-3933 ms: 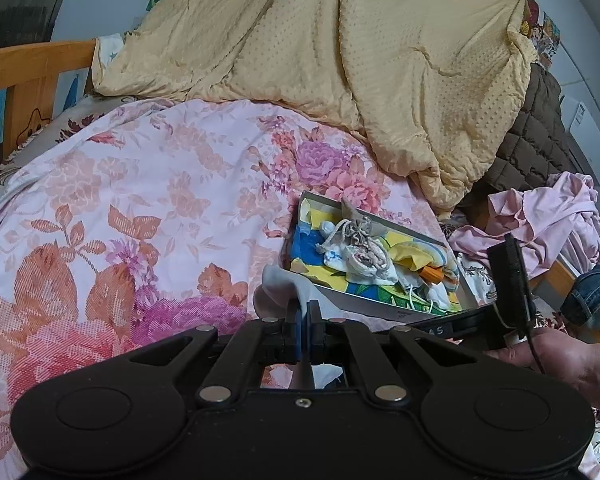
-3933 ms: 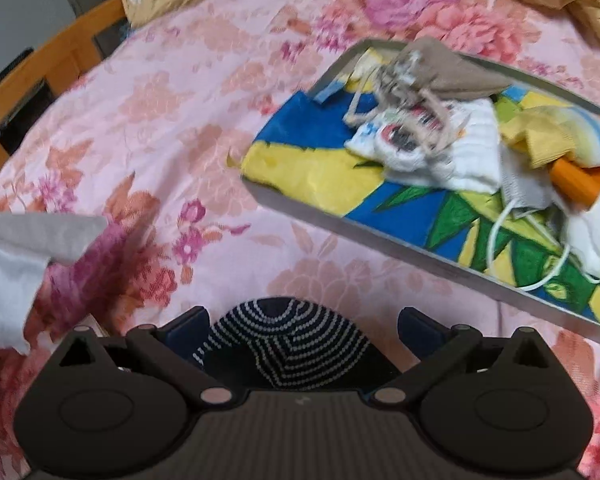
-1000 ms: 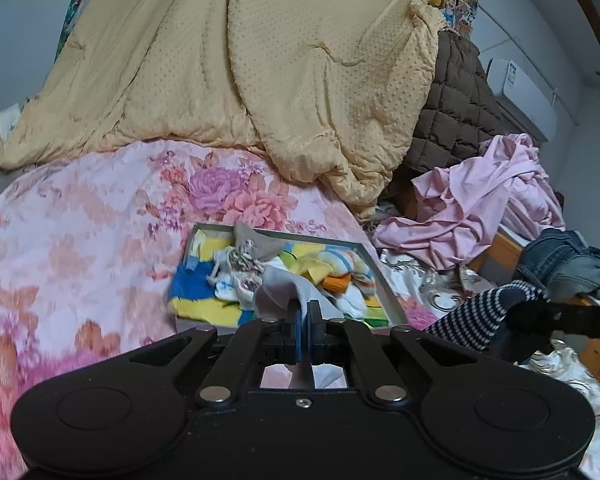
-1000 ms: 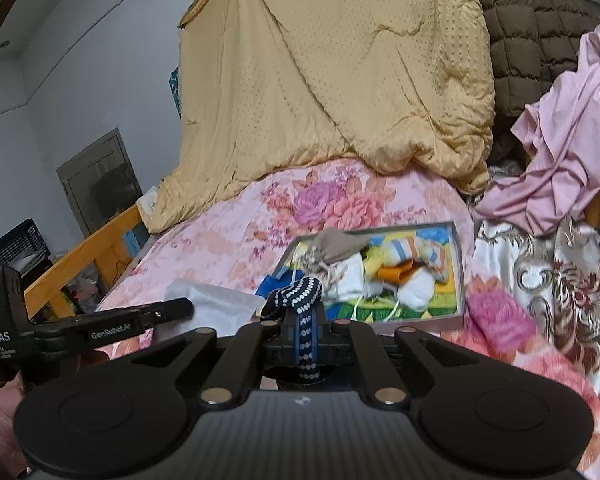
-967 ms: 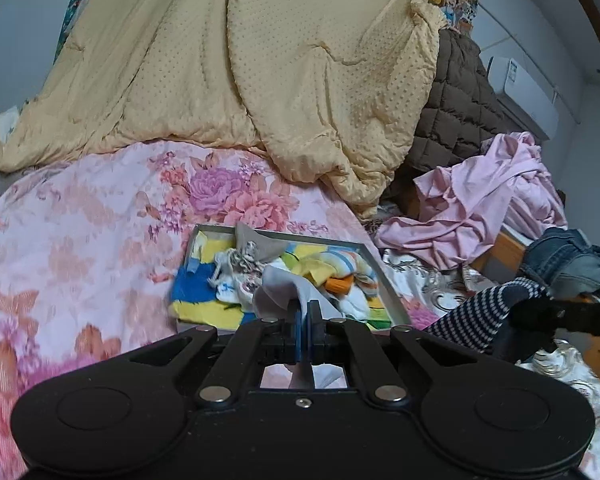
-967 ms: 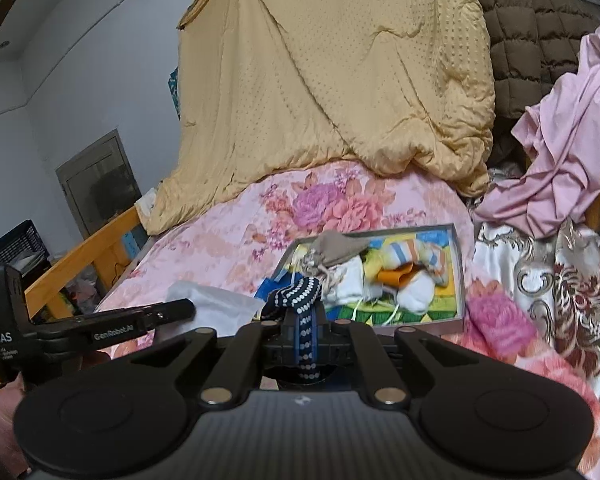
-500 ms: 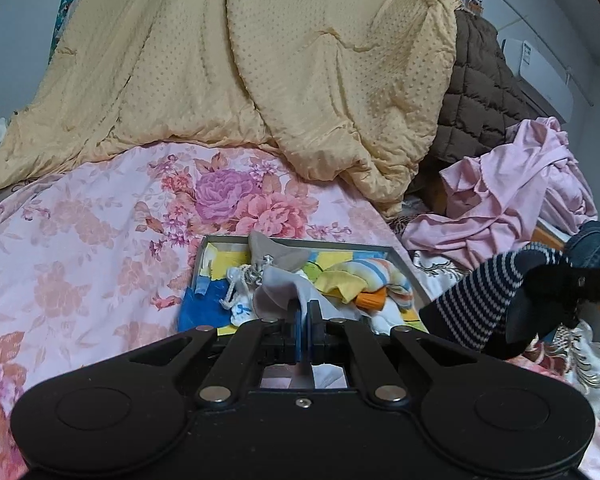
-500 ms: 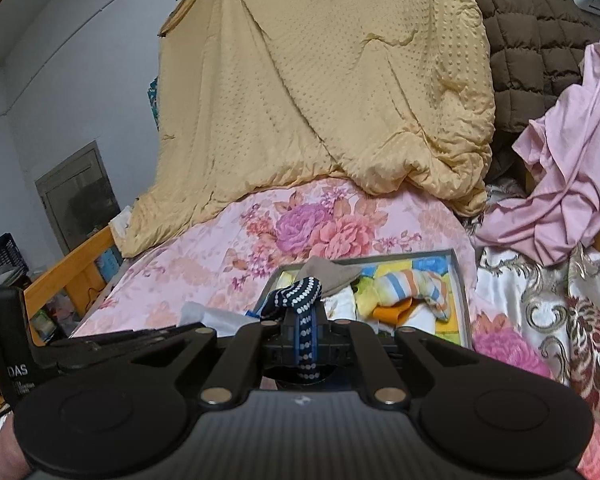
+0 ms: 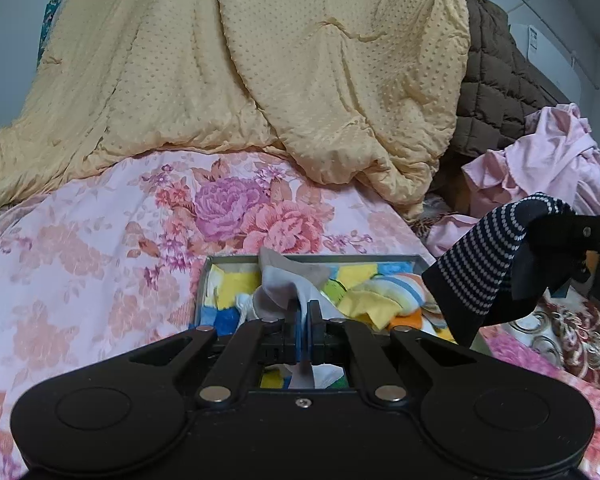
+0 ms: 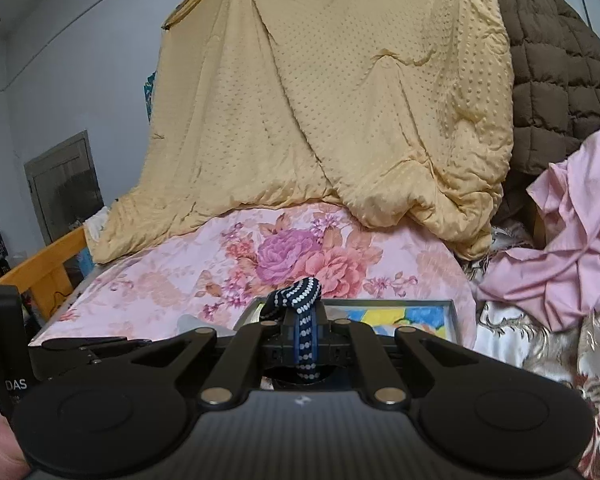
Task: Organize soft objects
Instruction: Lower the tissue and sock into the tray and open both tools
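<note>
My left gripper (image 9: 307,312) is shut on a white-grey sock (image 9: 278,290) and holds it above the near edge of a shallow tray (image 9: 236,259) with a colourful lining and several small socks and cloths in it. My right gripper (image 10: 305,322) is shut on a dark sock with white dots (image 10: 296,294). In the left wrist view the dotted sock (image 9: 476,276) hangs from the right gripper at the right, above the tray's right end. The tray's far rim (image 10: 400,301) shows just beyond the right gripper.
The tray lies on a pink floral bedspread (image 9: 100,248). A yellow dotted quilt (image 9: 260,80) is heaped behind it, with a brown quilted duvet (image 9: 496,92) and pink clothes (image 9: 548,168) at the right. A wooden bed rail (image 10: 44,264) runs along the left.
Both grippers have come closer to the tray and lower, each still holding its sock. The dotted sock has moved left, over the tray's right end.
</note>
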A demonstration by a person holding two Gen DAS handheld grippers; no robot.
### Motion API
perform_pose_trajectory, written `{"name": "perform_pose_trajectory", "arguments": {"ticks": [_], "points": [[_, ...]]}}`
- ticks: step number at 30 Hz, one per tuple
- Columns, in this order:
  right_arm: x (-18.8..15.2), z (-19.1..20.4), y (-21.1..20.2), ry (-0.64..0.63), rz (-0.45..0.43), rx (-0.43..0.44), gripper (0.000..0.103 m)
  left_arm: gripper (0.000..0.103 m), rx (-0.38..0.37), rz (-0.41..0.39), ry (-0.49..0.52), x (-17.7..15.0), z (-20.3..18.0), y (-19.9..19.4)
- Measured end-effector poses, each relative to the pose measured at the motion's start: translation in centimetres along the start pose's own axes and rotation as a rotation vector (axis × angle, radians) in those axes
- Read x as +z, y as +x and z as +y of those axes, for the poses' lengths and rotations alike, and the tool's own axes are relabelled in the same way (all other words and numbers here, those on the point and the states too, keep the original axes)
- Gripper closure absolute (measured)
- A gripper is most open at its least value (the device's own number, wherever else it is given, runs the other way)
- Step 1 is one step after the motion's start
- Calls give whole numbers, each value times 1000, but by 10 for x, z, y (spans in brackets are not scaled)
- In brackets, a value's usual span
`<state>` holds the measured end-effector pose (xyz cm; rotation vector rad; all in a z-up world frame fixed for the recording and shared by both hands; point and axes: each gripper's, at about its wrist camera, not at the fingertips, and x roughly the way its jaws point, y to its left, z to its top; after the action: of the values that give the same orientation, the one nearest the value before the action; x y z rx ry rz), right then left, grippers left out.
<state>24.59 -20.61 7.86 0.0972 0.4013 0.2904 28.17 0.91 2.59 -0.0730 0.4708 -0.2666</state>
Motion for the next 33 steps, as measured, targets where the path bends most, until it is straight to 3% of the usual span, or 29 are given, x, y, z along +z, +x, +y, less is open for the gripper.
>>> {"name": "perform_pose_trajectory", "arguments": {"ticks": [7, 10, 14, 16, 18, 20, 26, 30, 33], "points": [[2, -7, 61, -7, 64, -17, 97, 101, -22, -6, 8, 19, 1, 48], [0, -16, 93, 7, 113, -39, 97, 96, -18, 14, 22, 23, -1, 76], [-8, -27, 133, -3, 178, -83, 95, 90, 40, 69, 77, 17, -4, 117], [-13, -32, 145, -11, 195, -102, 88, 82, 65, 82, 93, 13, -2, 128], [-16, -36, 150, -14, 202, -110, 57, 76, 75, 75, 62, 12, 6, 129], [-18, -38, 149, -15, 192, -108, 45, 68, 74, 56, 29, 13, 14, 124], [-21, -45, 128, 39, 180, -68, 34, 50, 76, 23, -5, 12, 25, 104], [-28, -42, 93, 18, 179, -23, 17, 32, 46, 11, -17, 3, 24, 78], [-37, -39, 68, -14, 209, 4, 16, 26, 25, 16, -26, -9, 21, 56]]}}
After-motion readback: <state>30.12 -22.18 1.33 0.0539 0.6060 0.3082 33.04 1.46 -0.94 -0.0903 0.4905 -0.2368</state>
